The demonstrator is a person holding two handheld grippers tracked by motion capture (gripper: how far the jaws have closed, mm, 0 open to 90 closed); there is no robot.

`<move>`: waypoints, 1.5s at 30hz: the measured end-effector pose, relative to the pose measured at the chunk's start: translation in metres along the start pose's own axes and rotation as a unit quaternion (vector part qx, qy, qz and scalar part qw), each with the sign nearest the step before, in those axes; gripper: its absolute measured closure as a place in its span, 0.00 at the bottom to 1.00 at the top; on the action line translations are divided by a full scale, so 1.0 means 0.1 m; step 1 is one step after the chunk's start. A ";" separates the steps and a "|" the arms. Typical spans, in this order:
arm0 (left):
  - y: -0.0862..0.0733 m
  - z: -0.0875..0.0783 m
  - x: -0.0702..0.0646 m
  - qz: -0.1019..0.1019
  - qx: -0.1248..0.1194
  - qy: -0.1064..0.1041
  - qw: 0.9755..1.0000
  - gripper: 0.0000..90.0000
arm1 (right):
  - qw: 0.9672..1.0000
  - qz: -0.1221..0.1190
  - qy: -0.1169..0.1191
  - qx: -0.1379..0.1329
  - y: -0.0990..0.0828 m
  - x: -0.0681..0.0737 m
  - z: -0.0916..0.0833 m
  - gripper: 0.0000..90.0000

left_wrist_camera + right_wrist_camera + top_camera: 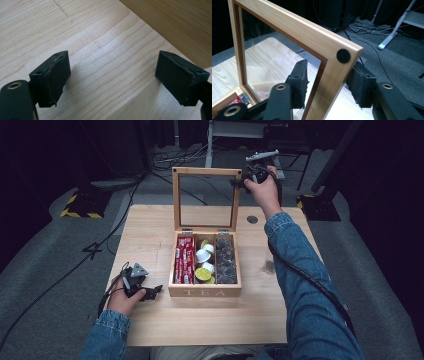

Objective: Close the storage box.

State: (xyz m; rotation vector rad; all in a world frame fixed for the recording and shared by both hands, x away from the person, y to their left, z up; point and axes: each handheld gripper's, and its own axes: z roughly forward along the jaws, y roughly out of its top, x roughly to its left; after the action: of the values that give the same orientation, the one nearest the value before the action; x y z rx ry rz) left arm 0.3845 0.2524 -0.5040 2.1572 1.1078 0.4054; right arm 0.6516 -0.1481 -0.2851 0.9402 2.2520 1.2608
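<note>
Wooden tea box [205,291] at the centre of the surface [150,225], its glass-paned lid [206,171] upright. Right gripper [328,82] straddles the lid's upper corner, its 2 jaws narrowed about the frame, contact not discernible. Left gripper [112,77] wide and empty, low over the surface just left of the box.

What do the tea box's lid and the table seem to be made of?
Lid: a pale wood frame with visible grain and a smooth finish, around a clear pane, glass or plastic, since the table shows through it. Table: light wood or a wood-look top, matt, with running grain lines.
</note>
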 end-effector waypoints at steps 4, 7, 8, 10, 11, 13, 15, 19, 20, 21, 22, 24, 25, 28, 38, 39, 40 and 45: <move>0.00 0.00 0.00 0.003 0.001 0.002 1.000 0.15 | 1.000 -0.001 -0.001 0.000 0.01 0.01 -0.05 0.66; 0.00 0.00 0.00 0.003 0.000 0.002 1.000 0.15 | 1.000 0.001 0.004 0.001 0.01 0.02 -0.10 0.67; 0.00 0.00 0.00 0.003 0.001 0.001 1.000 0.15 | 1.000 -0.001 0.006 0.002 0.01 0.02 -0.11 0.68; 0.00 0.00 0.00 0.002 0.000 0.001 1.000 0.15 | 1.000 -0.005 0.009 0.003 0.02 0.04 -0.15 0.68; 0.00 0.00 0.00 0.000 0.000 0.001 1.000 0.15 | 1.000 -0.007 0.010 0.002 0.02 0.05 -0.17 0.68; 0.00 0.00 0.00 0.002 0.000 0.001 1.000 0.15 | 1.000 -0.011 0.013 -0.002 0.00 0.07 -0.20 0.68; 0.01 0.00 0.00 0.003 0.001 0.001 1.000 0.14 | 1.000 -0.014 0.017 -0.004 -0.01 0.09 -0.23 0.68; 0.01 0.01 0.00 0.003 0.001 0.001 1.000 0.14 | 0.999 -0.020 0.027 -0.007 -0.03 0.12 -0.32 0.70; 0.01 0.00 0.01 0.005 0.002 0.001 1.000 0.14 | 0.999 -0.022 0.029 -0.009 -0.03 0.13 -0.34 0.70; 0.01 0.01 0.00 0.003 0.001 0.001 1.000 0.14 | 0.999 -0.025 0.031 -0.009 -0.04 0.14 -0.36 0.70; 0.01 0.01 0.00 0.002 0.001 0.001 1.000 0.14 | 0.999 -0.028 0.033 -0.008 -0.04 0.16 -0.38 0.70; 0.01 0.01 0.00 0.002 0.001 0.001 1.000 0.14 | 0.999 -0.034 0.034 -0.006 -0.05 0.18 -0.43 0.71; 0.01 0.01 0.00 0.002 0.001 0.001 1.000 0.14 | 0.999 -0.035 0.035 -0.006 -0.05 0.20 -0.45 0.71; 0.01 0.01 0.00 0.002 0.001 0.001 1.000 0.14 | 0.998 -0.041 0.040 -0.008 -0.07 0.24 -0.51 0.71; 0.01 0.01 -0.01 -0.002 0.000 0.001 1.000 0.14 | 0.996 -0.047 0.070 -0.014 -0.17 0.36 -0.72 0.72; 0.01 0.01 0.00 -0.001 0.000 0.001 1.000 0.14 | 0.996 -0.046 0.070 -0.011 -0.18 0.38 -0.75 0.72; 0.01 0.01 0.00 -0.002 0.000 0.001 1.000 0.14 | 0.997 -0.045 0.070 -0.008 -0.18 0.41 -0.77 0.72; 0.01 0.01 0.00 0.000 0.001 0.002 1.000 0.15 | 0.997 -0.039 0.074 -0.004 -0.23 0.50 -0.86 0.69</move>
State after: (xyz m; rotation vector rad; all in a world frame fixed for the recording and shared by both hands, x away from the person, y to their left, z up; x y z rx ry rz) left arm 0.3849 0.2516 -0.5040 2.1582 1.1105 0.4081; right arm 0.5552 -0.1713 -0.2604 0.7708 2.3689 1.3431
